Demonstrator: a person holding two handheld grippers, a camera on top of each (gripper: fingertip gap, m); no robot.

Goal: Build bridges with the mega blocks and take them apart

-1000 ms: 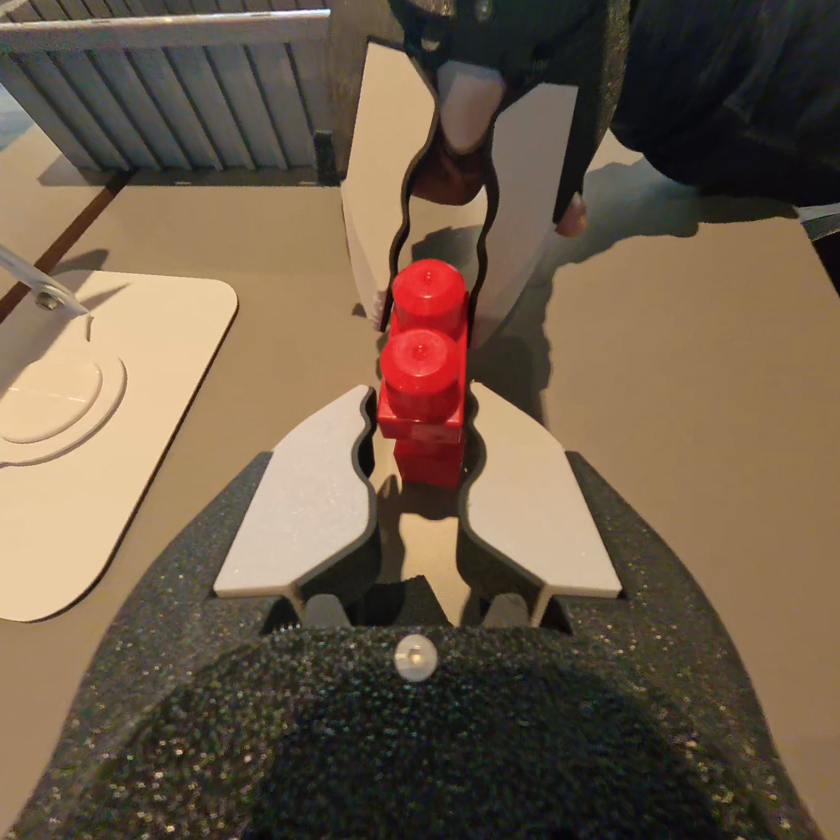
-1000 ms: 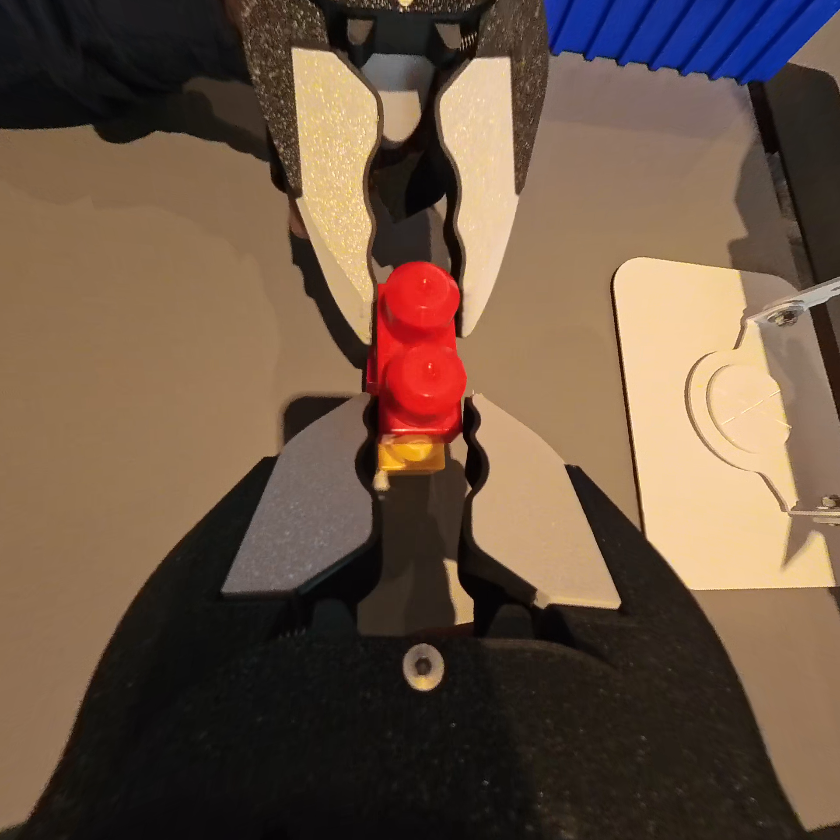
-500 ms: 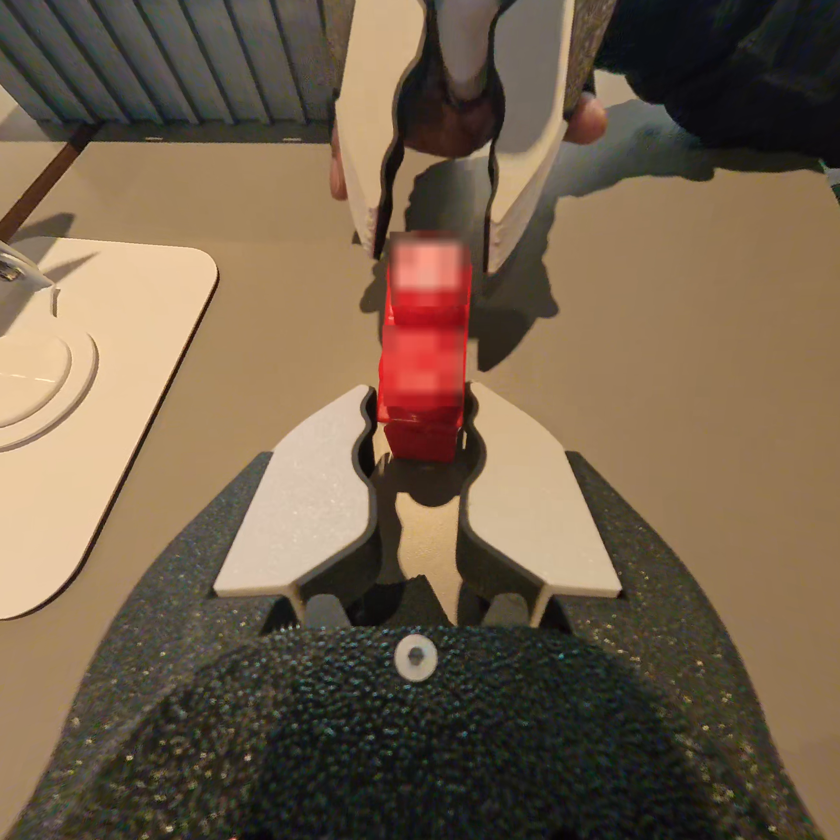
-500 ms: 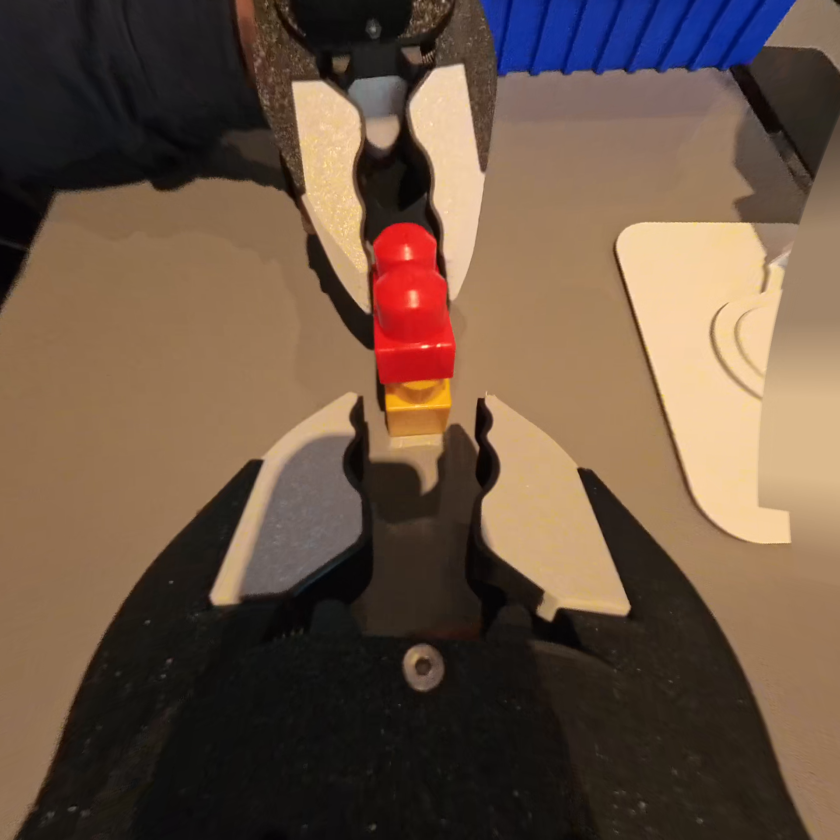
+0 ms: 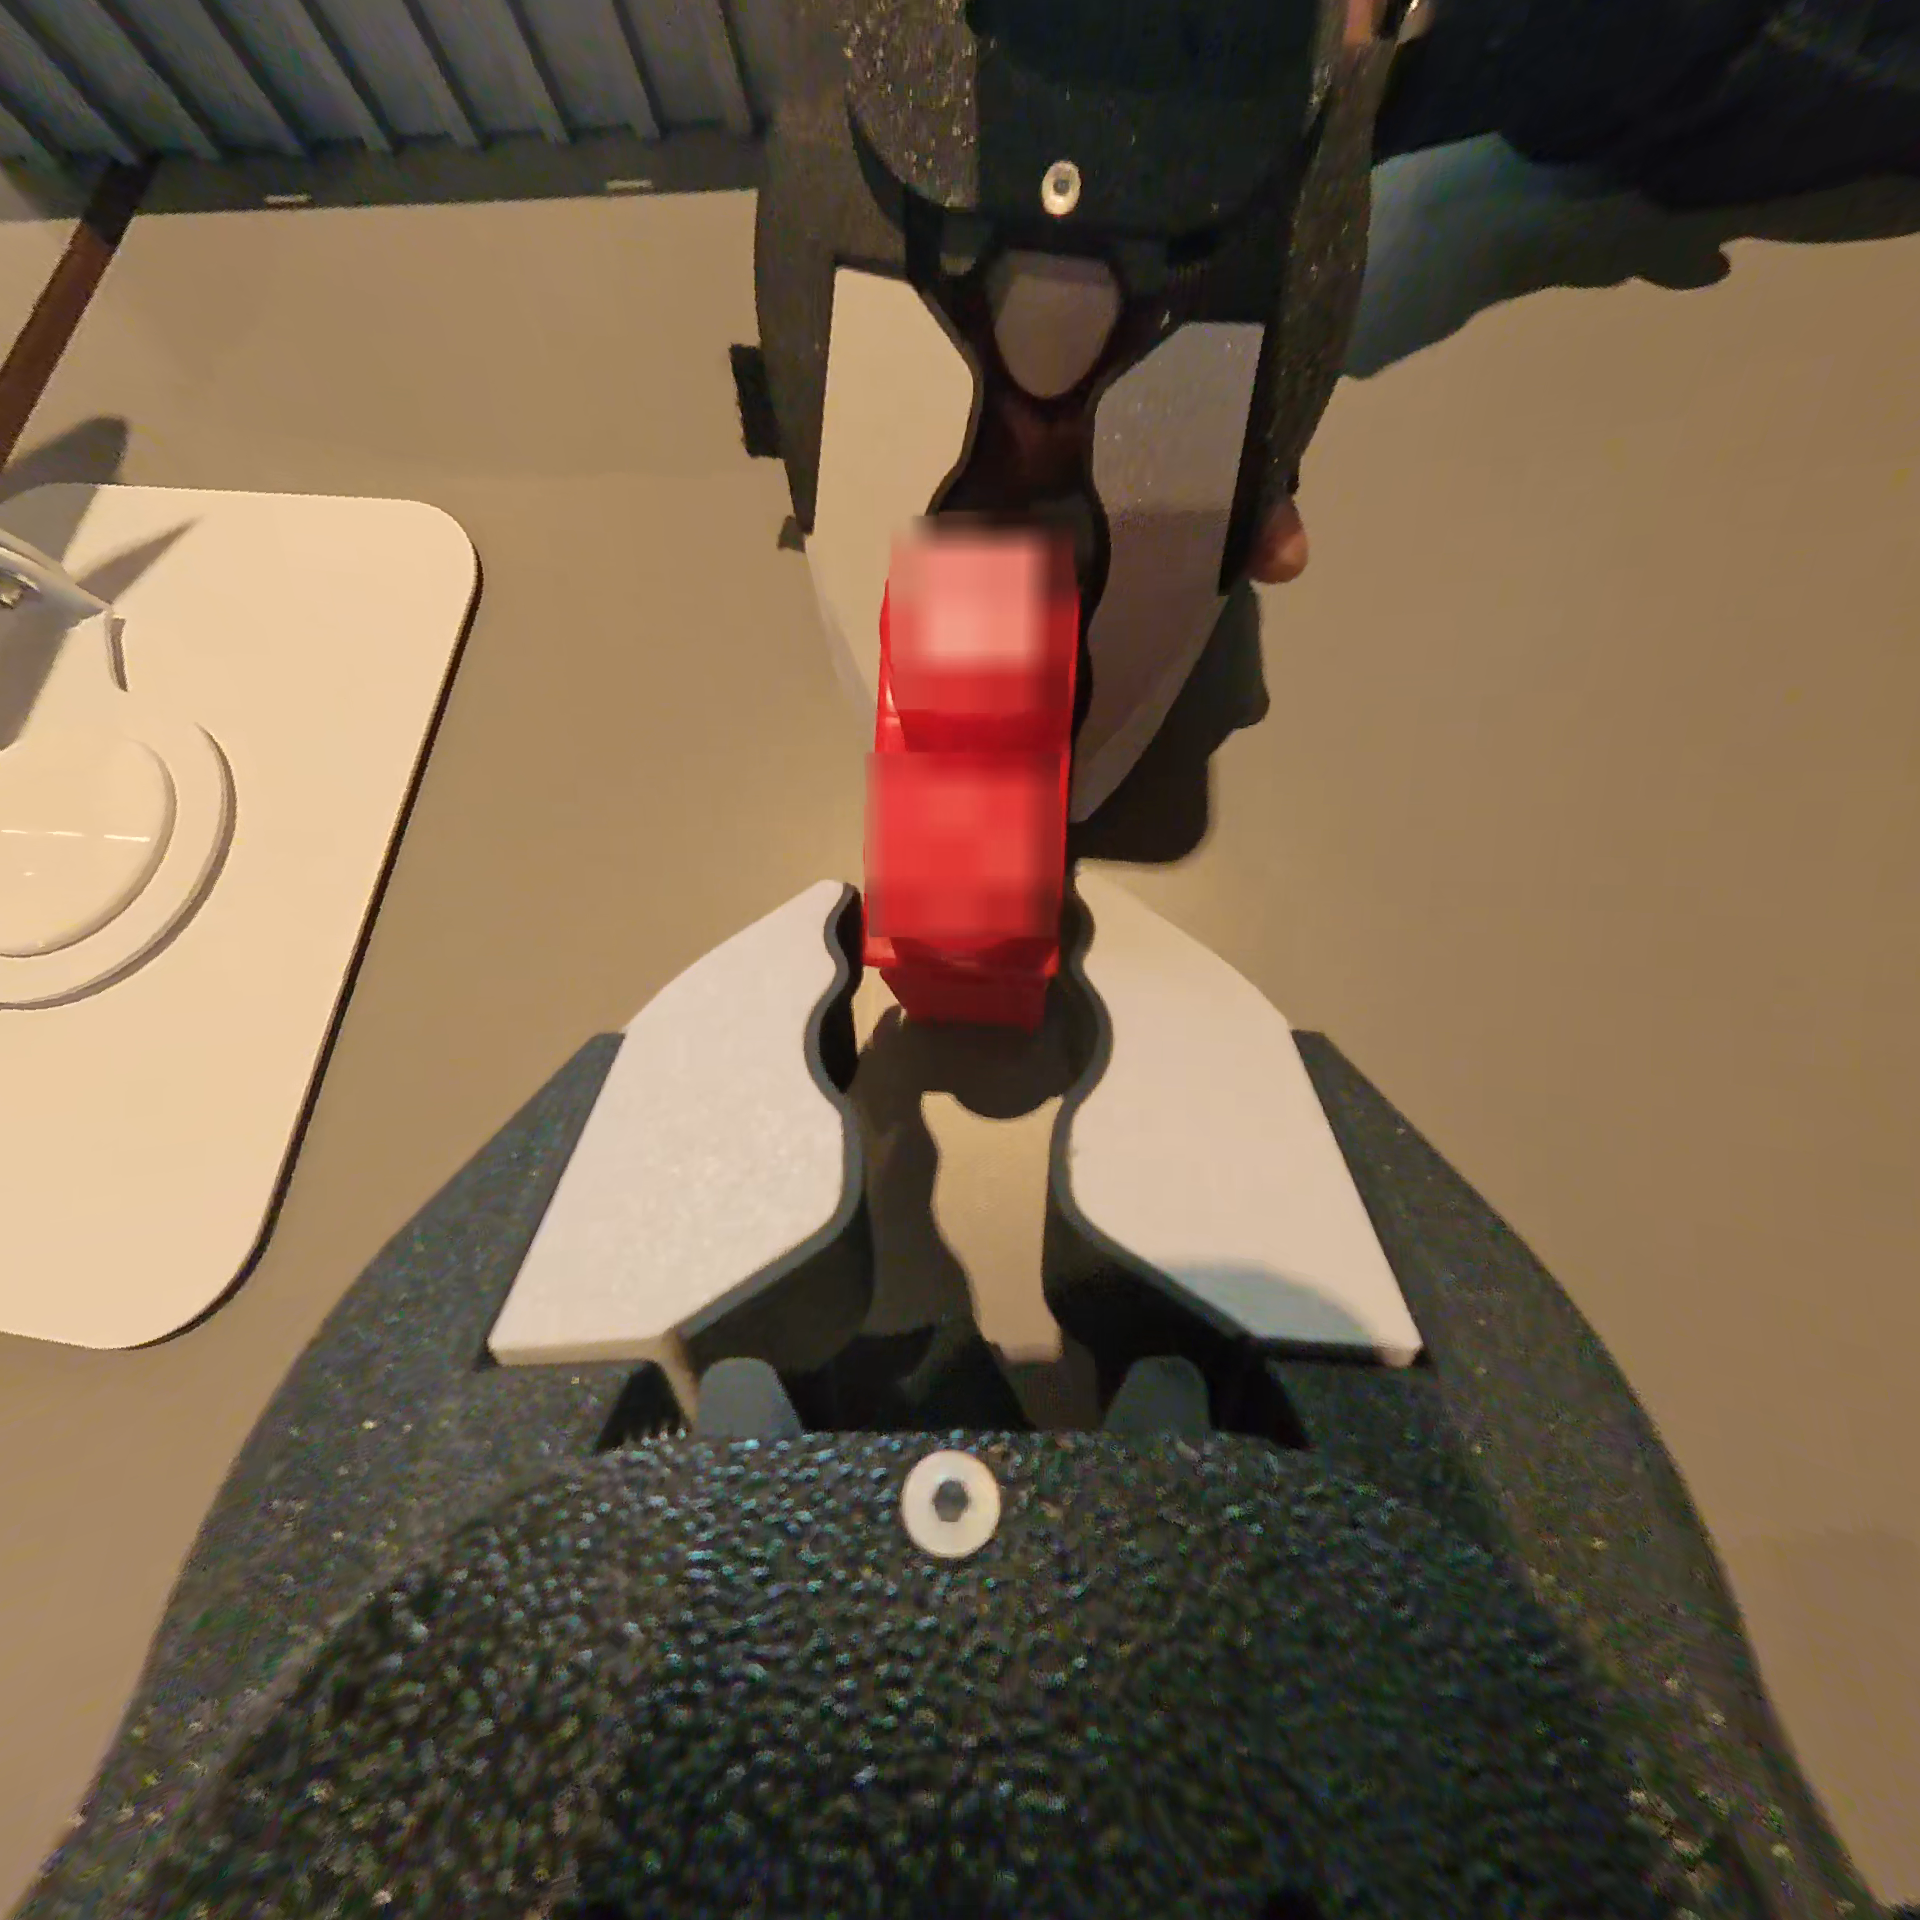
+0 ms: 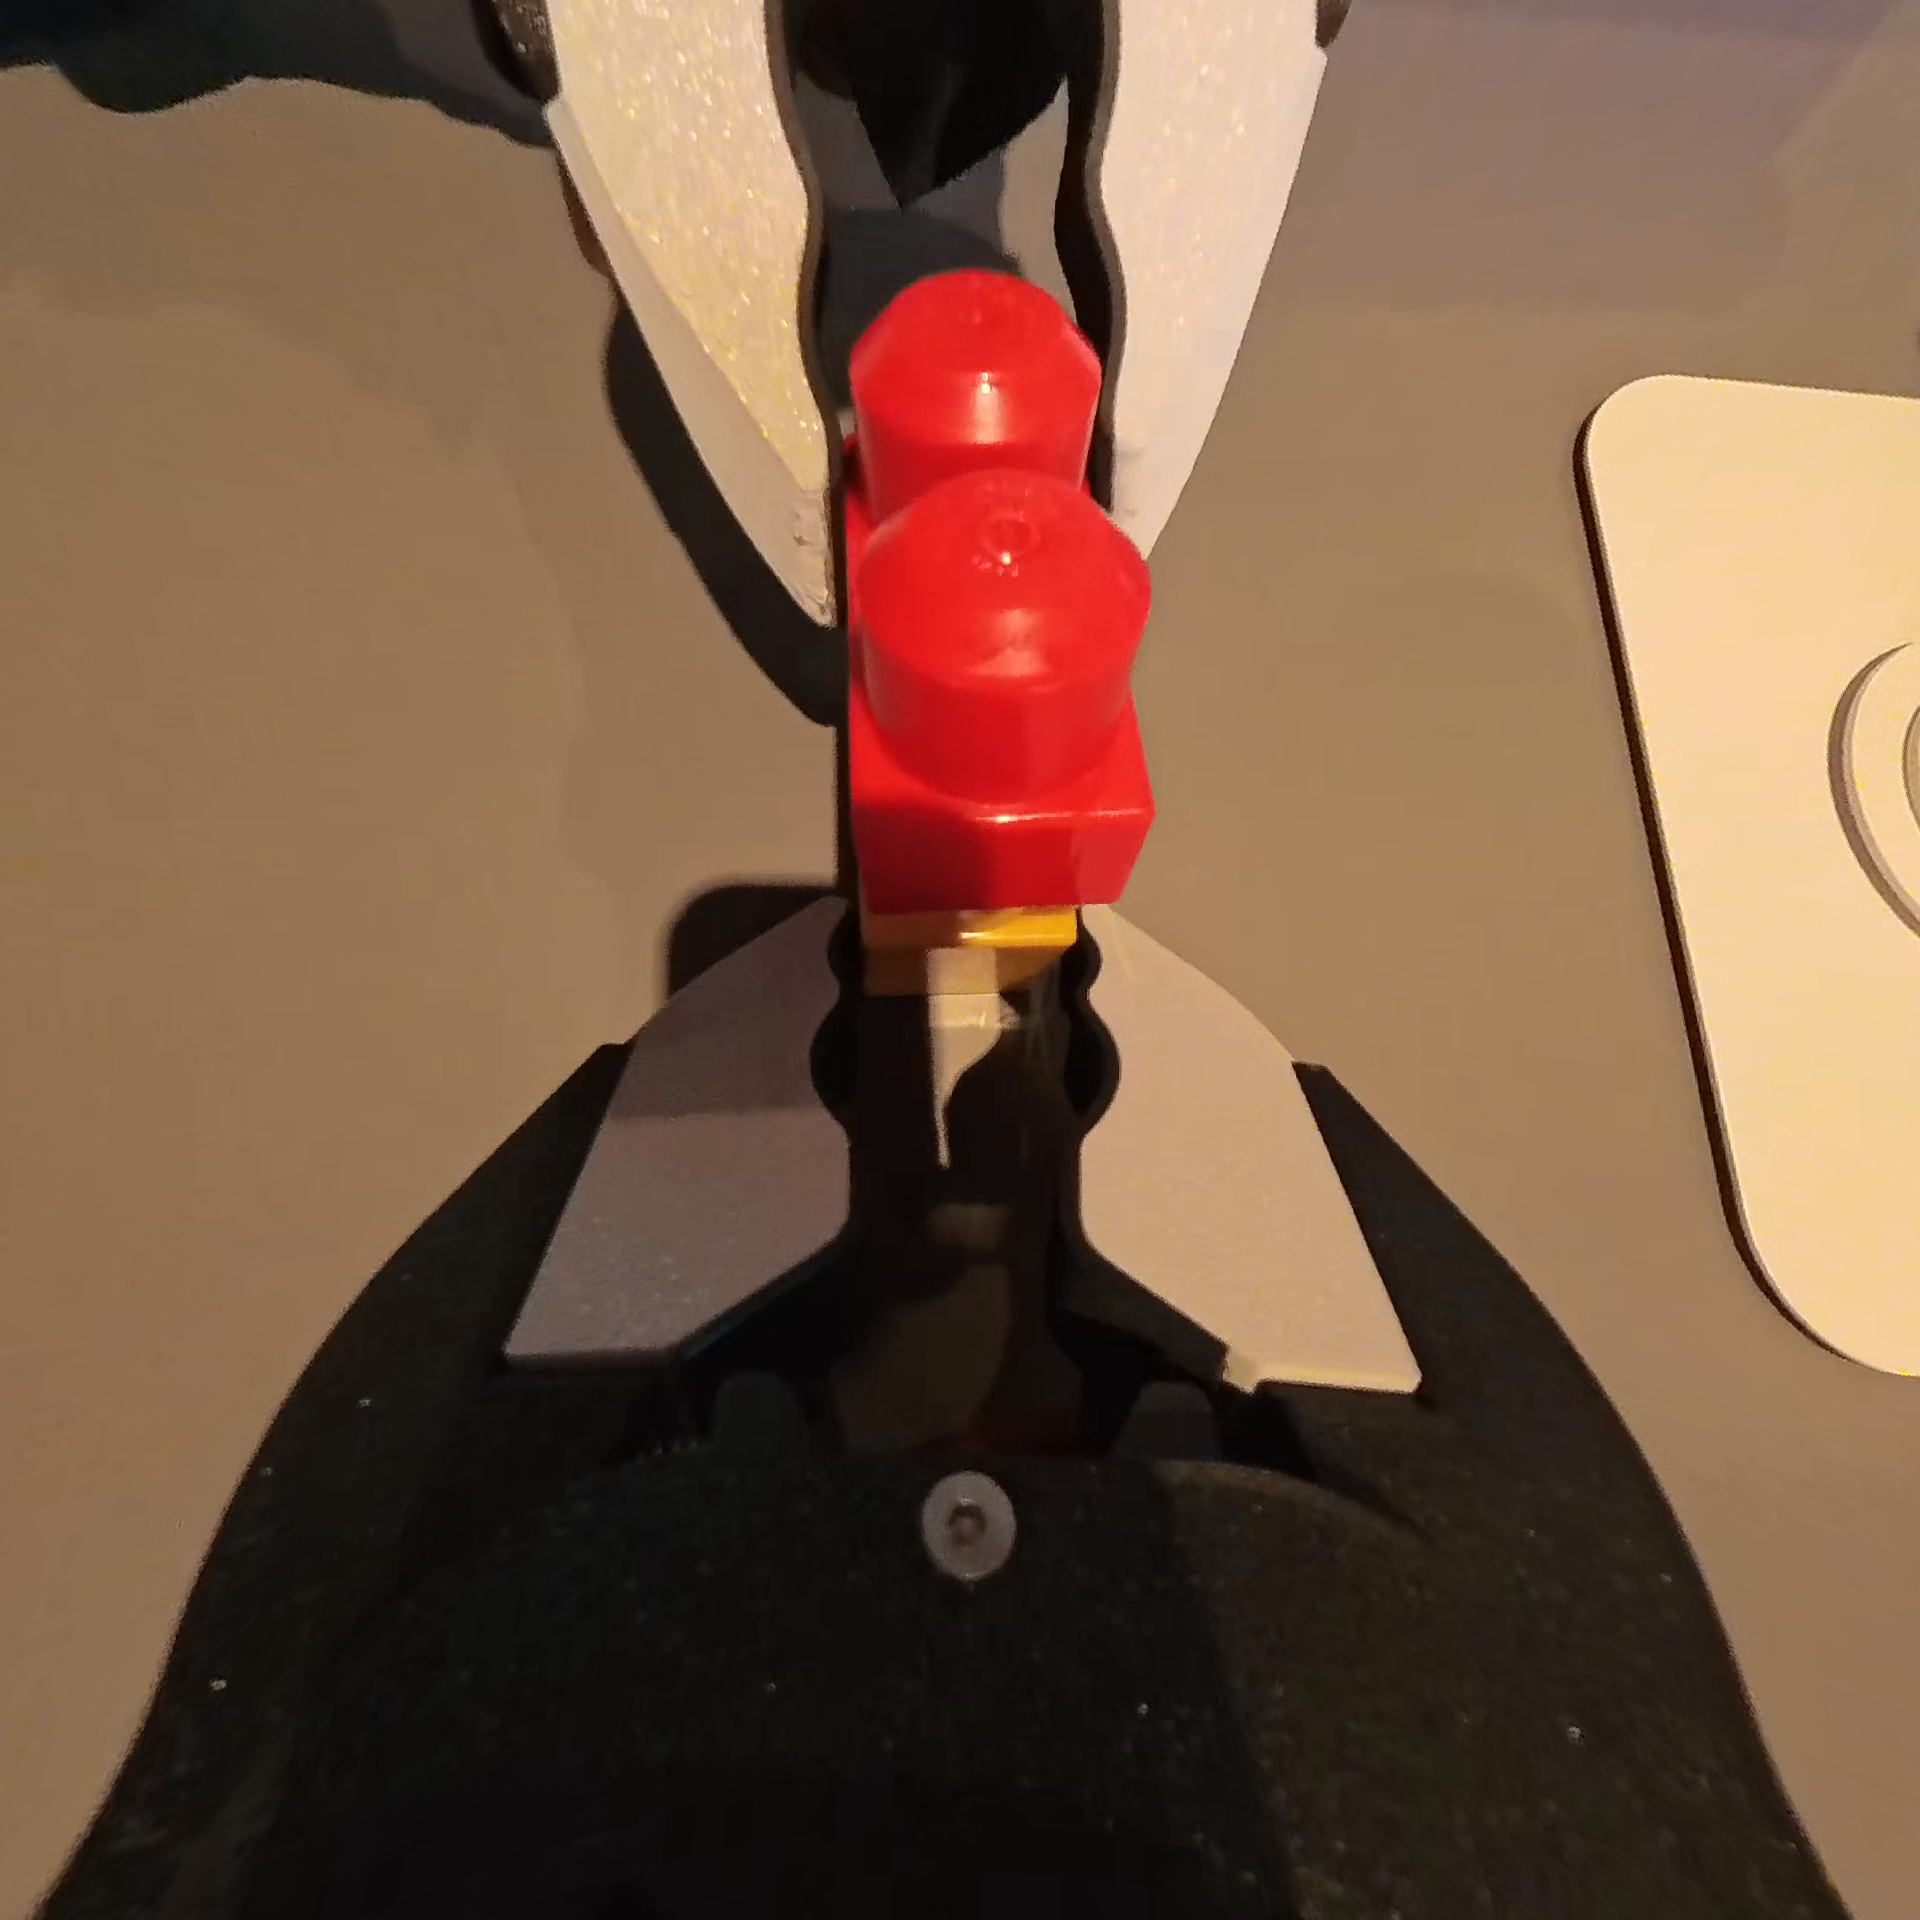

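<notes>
A red two-stud block point(image 5: 966, 727) bridges a lower red block point(image 5: 971, 987) at my left end and a yellow block point(image 6: 1023, 928) at my right end; it also shows in the right wrist view point(image 6: 997, 675). My left gripper point(image 5: 966, 914) is shut on the red blocks at its end, and shows opposite in the right wrist view point(image 6: 982, 540). My right gripper point(image 6: 966, 920) has its jaws a little apart on either side of the yellow block, close to its sides. It faces me in the left wrist view point(image 5: 977, 727), partly hidden by the red block.
The blocks stand on a tan table point(image 5: 1558, 935). A white rounded board with a circular recess point(image 5: 208, 883) lies to one side, also in the right wrist view point(image 6: 1766, 831). A grey slatted panel point(image 5: 416, 73) lines the far edge. A dark sleeve point(image 5: 1662, 83) is behind the right gripper. Across from one pair of fingers to the other is roughly 5 centimeters. The grey slatted panel point(image 5: 416, 73) sits 30 centimeters or so from the ends of my right fingers.
The right gripper opened and drew back from the yellow block, then came back in around it with narrower jaws. The left gripper stayed shut on the red blocks.
</notes>
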